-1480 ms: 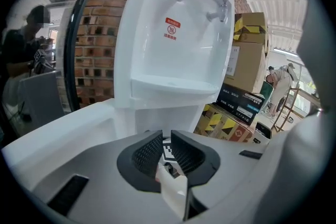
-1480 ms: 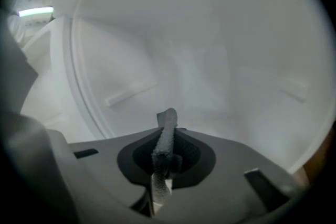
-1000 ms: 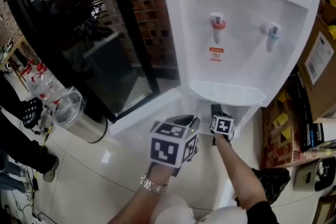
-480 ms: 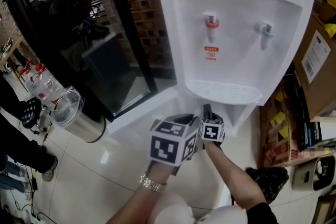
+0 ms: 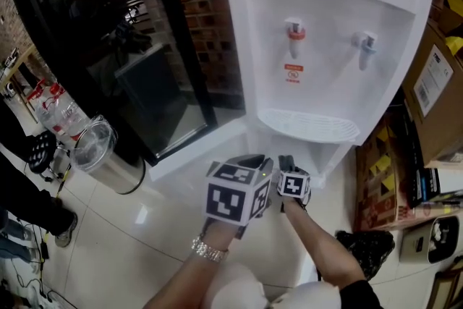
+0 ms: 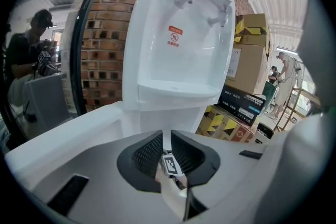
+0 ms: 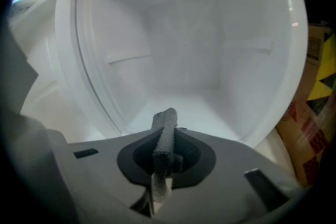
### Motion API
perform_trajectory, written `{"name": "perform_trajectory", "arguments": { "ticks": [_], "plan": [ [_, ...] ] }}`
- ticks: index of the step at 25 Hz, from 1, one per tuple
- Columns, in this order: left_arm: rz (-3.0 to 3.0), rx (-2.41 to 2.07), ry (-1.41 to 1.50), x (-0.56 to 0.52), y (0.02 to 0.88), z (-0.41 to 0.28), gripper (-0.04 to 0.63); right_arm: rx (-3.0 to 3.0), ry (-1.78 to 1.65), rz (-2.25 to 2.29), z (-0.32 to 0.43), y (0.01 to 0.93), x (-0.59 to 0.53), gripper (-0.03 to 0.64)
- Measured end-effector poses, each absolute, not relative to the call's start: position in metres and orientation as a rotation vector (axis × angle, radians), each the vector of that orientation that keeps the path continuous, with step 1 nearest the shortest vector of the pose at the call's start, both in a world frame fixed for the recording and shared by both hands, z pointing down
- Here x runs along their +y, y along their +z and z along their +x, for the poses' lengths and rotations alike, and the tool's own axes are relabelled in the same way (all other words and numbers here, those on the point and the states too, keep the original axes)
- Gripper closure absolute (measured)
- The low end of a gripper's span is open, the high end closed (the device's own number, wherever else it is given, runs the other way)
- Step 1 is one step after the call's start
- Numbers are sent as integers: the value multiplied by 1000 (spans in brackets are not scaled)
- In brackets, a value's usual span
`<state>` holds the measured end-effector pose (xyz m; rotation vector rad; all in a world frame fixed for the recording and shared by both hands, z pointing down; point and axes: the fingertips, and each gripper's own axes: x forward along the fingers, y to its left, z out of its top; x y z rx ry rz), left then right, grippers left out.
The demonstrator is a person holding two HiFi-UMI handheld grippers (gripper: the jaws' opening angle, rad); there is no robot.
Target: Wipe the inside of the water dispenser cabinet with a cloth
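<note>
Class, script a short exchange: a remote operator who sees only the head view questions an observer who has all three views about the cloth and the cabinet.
Operator: Is anything in the right gripper? I see it only from above.
Observer: Yes. Its fingers are shut on a grey cloth, which sticks up past them.
Operator: And inside the cabinet?
Observer: It opens toward that gripper: white walls, with a ledge on each side wall.
</note>
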<state>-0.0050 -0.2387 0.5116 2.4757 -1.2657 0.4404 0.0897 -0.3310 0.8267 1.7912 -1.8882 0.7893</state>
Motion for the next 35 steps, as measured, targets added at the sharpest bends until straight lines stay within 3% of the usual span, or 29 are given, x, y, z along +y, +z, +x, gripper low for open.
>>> {"name": "perform_trajectory", "arguments": {
  "ticks": [9,14,20,35],
  "plan": [
    [2496,-1240,408,-236,506,3,543,-1644,791,2022,164,817,-312,598],
    [2506,-1239,392,-233,501,0,543,-1925,709,1945,93,781,-325,597],
    [2497,-1268,377,-230,495,-13,543,-2025,729,1695,32,809,-316,597],
    [2543,-1196,358,-228,494,23,543,-1601,753,2005,184,821,-293,597]
  ]
}}
